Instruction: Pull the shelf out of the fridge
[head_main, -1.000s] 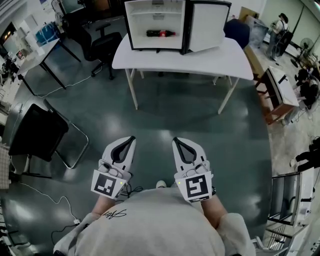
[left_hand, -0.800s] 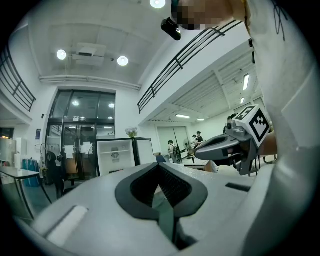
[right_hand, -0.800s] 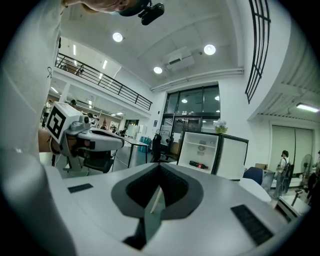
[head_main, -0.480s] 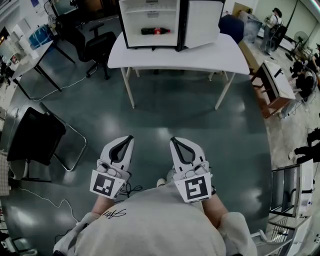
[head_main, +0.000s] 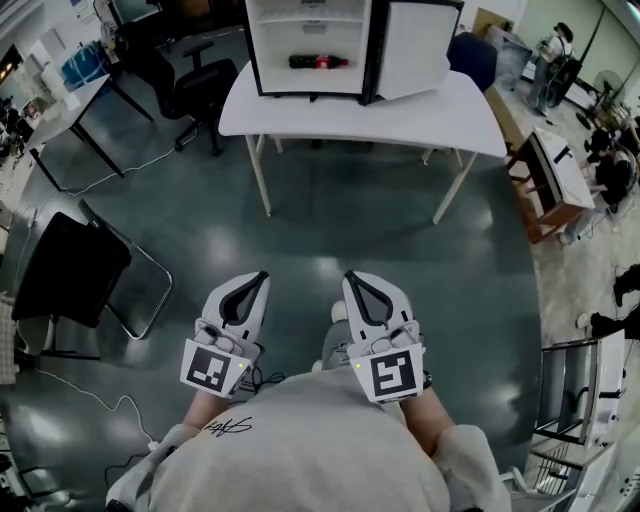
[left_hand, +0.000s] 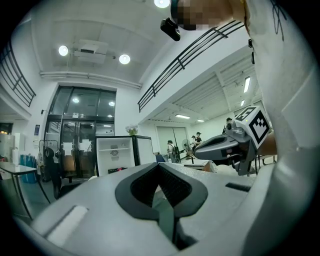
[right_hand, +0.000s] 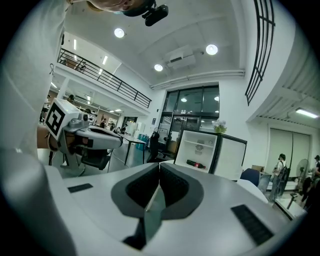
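A small fridge (head_main: 305, 45) stands on a white table (head_main: 440, 115) at the far end of the head view, its door (head_main: 415, 45) swung open to the right. Inside, a white shelf (right_hand: 199, 142) spans the upper part, and a dark bottle with a red label (head_main: 320, 62) lies below it. My left gripper (head_main: 262, 276) and right gripper (head_main: 350, 276) are held side by side close to my body, well short of the table. Both are shut with nothing between the pads. The right gripper view faces the fridge (right_hand: 200, 152); in the left gripper view the fridge (left_hand: 115, 155) is small and distant.
Bare dark floor lies between me and the table. A black office chair (head_main: 200, 85) stands left of the table, and a folding chair (head_main: 70, 275) is at my left. A wooden desk (head_main: 550, 175) and people (head_main: 615, 170) are at the right.
The fridge and table have shifted slightly in the head view. A leg has come forward beneath the right gripper. Both grippers keep their place and stay shut.
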